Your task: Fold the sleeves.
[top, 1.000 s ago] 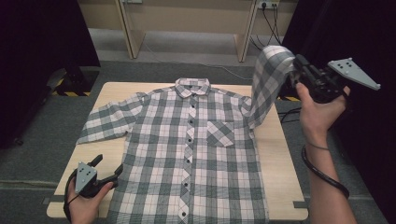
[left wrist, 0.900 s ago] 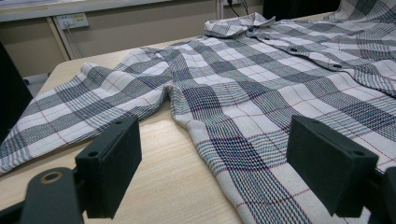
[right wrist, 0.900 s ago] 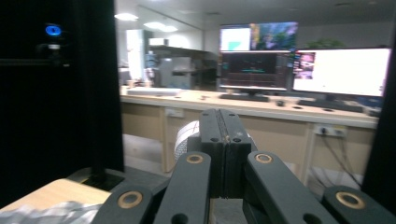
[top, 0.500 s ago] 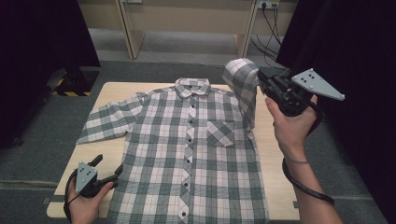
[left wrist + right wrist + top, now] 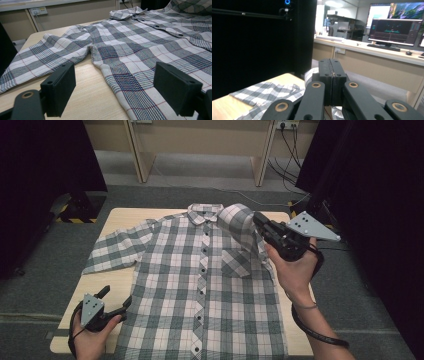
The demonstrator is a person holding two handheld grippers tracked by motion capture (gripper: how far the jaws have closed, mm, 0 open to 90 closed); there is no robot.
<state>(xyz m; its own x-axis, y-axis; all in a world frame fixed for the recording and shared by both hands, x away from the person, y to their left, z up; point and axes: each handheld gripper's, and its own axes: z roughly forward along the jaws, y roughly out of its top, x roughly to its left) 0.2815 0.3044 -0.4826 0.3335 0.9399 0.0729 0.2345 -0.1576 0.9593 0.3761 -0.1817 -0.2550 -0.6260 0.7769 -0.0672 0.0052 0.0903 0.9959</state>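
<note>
Folding the right-hand sleeve inward over the shirt front looked to be the step in hand. A grey-and-white plaid button-up cotton shirt (image 5: 200, 285) lay spread flat, front up, on the pale wooden table (image 5: 117, 222), collar at the far edge and hem at the near edge. Its left-hand sleeve (image 5: 120, 252) lay stretched out flat toward the table's left side. The right-hand sleeve (image 5: 240, 222) was lifted clear of the table and arched over the chest pocket, its cuff end pinched in the right gripper (image 5: 260, 222). In the right gripper view, the black jaws of that gripper (image 5: 332, 75) were pressed fully together with a sliver of plaid cloth caught between them.

The left gripper (image 5: 112, 302) rested low at the near left corner of the table, just beside the shirt's hem. In the left gripper view its jaws stood wide apart with nothing between them, the shirt's edge and bare wood lying ahead of them.

Judging from this, the fold was partway through: the sleeve hung over the body but was not laid down. The next move would call for lowering the cuff onto the shirt front, across the button line, keeping the sleeve straight and unwrinkled, before the jaws part. The left-hand sleeve remained to be folded.
</note>
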